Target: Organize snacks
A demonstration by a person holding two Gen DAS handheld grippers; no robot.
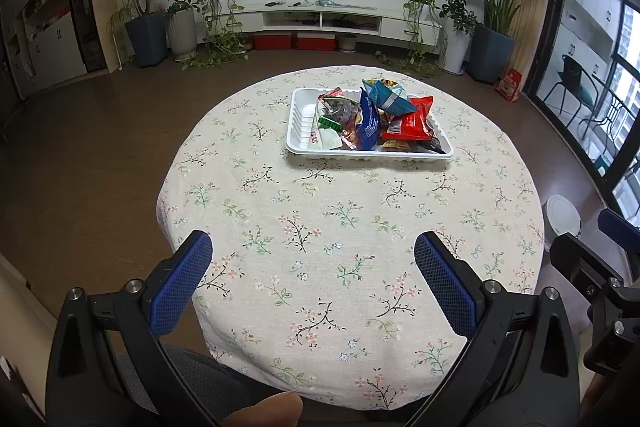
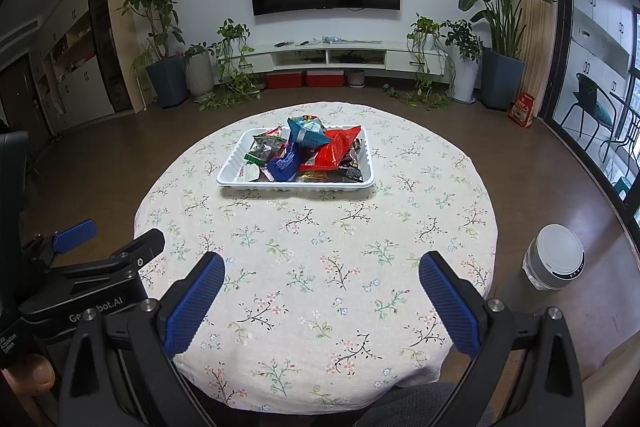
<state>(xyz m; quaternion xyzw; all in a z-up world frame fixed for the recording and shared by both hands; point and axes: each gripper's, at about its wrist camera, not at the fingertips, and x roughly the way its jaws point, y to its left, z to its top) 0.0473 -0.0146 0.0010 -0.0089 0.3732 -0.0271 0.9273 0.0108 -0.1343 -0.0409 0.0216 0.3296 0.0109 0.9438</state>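
Black left tool [image 1: 313, 259], blue textured pads [image 1: 182, 283], silver screws, white lettering

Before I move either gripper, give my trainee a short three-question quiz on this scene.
1. True or false: the left gripper is shut on a snack packet.
2. Where do the snack packets lie? A) scattered over the tablecloth B) piled in the white tray C) on the floor
3. Fill in: the red packet lies toward the tray's ____ side in the right wrist view.

Key: 1 false, both it and the right gripper are open and empty; 2 B; 3 right.
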